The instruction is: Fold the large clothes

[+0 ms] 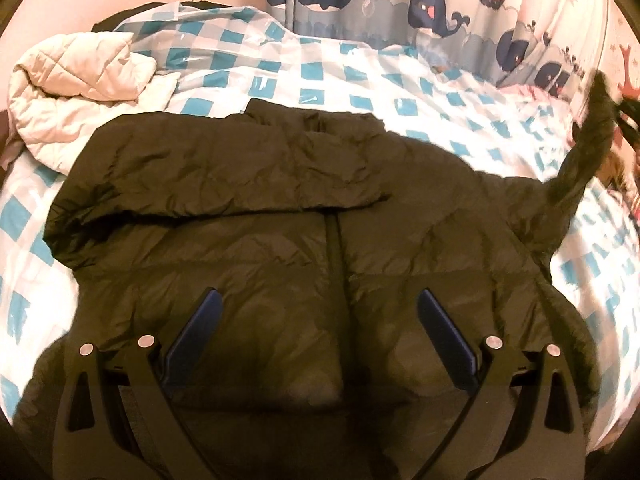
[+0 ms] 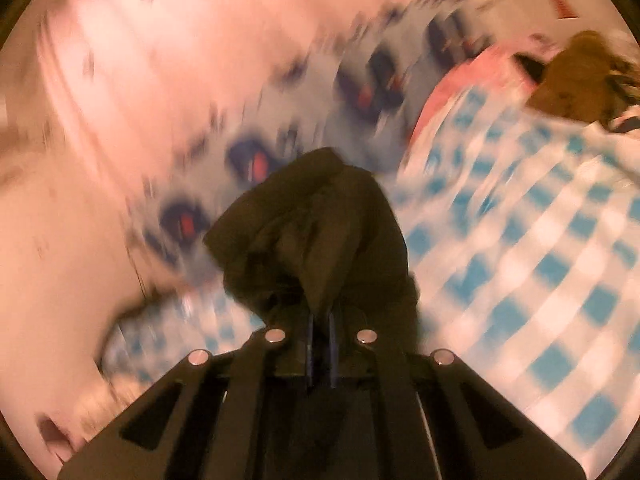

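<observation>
A dark olive puffer jacket [image 1: 248, 240] lies spread on a bed with a blue and white checked sheet [image 1: 360, 80]. Its left sleeve [image 1: 224, 168] is folded across the chest. My left gripper [image 1: 320, 300] is open above the jacket's lower front, empty, its blue pads either side of the zip. The right sleeve [image 1: 576, 168] is lifted off the bed at the far right. My right gripper [image 2: 320, 320] is shut on that sleeve's cuff [image 2: 316, 224] and holds it in the air; this view is blurred by motion.
A cream quilted blanket [image 1: 76, 80] is bunched at the bed's back left. A whale-print curtain [image 1: 420, 4] hangs behind the bed. A brown object [image 2: 576, 76] and pink fabric lie at the bed's far corner.
</observation>
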{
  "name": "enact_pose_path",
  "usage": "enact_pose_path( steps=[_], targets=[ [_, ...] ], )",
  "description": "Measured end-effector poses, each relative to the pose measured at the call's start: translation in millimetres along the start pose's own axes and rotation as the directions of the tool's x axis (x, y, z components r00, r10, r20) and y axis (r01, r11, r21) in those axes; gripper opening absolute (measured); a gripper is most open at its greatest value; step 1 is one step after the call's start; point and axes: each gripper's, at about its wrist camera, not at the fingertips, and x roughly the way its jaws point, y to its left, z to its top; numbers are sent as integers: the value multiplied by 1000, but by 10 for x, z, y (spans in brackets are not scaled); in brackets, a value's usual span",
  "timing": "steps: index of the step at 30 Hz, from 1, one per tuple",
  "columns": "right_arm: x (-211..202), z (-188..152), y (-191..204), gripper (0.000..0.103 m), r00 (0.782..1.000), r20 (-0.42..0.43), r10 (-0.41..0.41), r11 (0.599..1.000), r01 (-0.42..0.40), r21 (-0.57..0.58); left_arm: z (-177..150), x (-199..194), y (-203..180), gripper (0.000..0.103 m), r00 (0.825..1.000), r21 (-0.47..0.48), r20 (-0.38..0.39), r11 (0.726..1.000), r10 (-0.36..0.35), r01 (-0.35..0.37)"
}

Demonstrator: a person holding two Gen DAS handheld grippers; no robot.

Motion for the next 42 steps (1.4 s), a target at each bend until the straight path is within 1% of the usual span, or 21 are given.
enact_pose_path(
  steps=[3,7,10,12,13,15,17,19,21,22,23,25,26,27,28,29,30,35,39,41,42],
  targets=[
    [-526,376,-552,6,993,115,34,995,-44,89,26,-44,-108,94,999,-11,26,1000,-19,20],
    [-768,283,-1297,6,989,145,-28,989,6,146,0,29,-331,94,997,2,-13,997,-74,74],
    [-724,-185,-2224,8,985,34,-168,942,150,301,-41,142,-443,94,989,7,-97,993,-113,114],
    [-799,-719,-2952,10,963,-107,-246,847,267,460,-36,150,-438,94,984,8,-129,993,-119,121],
    [-940,-922,-3149,6,963,-97,-252,818,266,511,-13,124,-415,94,985,19,-134,993,-110,114],
    [-1218,-1087,-3189,11,957,-21,-290,822,260,507,59,52,-347,94,990,51,-124,996,-71,78],
    [-1466,-1043,-2904,23,923,58,-380,846,321,425,177,-32,-251,94,996,89,-93,996,-6,15],
    [-1516,-931,-2420,28,915,135,-380,897,328,297,357,-82,-184,94,996,126,-69,991,60,-50],
    [-1503,-797,-1780,66,919,232,-319,945,290,149,560,-132,-207,94,996,169,-24,982,88,-82],
    [-1402,-764,-1473,76,930,239,-280,960,269,81,638,-134,-254,94,995,210,-2,973,101,-99],
    [-1236,-770,-1247,84,950,198,-242,970,242,23,704,-106,-348,94,991,273,27,953,131,-133],
    [-708,-947,-902,84,982,38,-184,979,186,-78,733,36,-664,95,968,458,145,853,204,-248],
    [-508,-1095,-805,84,984,-13,-179,978,177,-107,705,144,-819,95,946,542,213,776,245,-323],
    [-289,-1262,-751,84,982,-65,-176,978,167,-129,625,330,-994,95,910,629,296,657,291,-415],
    [-132,-1432,-752,84,979,-100,-178,978,164,-132,559,481,-1104,95,881,671,354,570,315,-474],
    [-47,-1560,-786,84,976,-124,-176,979,161,-125,507,613,-1184,95,856,696,402,498,327,-517],
    [50,-1727,-833,84,973,-154,-174,982,159,-105,493,769,-1250,95,847,716,419,454,328,-530],
    [316,-2098,-1053,84,949,-241,-202,979,189,-74,587,1222,-1294,95,898,758,306,490,316,-431],
    [307,-2132,-1136,84,956,-233,-180,984,176,-39,719,1614,-1195,95,932,749,173,572,318,-334],
    [304,-2149,-1109,84,955,-233,-185,983,179,-49,855,1740,-1092,74,941,703,122,642,317,-307],
    [308,-2159,-1103,84,954,-233,-186,982,179,-53,932,1803,-1006,34,953,673,52,694,300,-255]
  ],
)
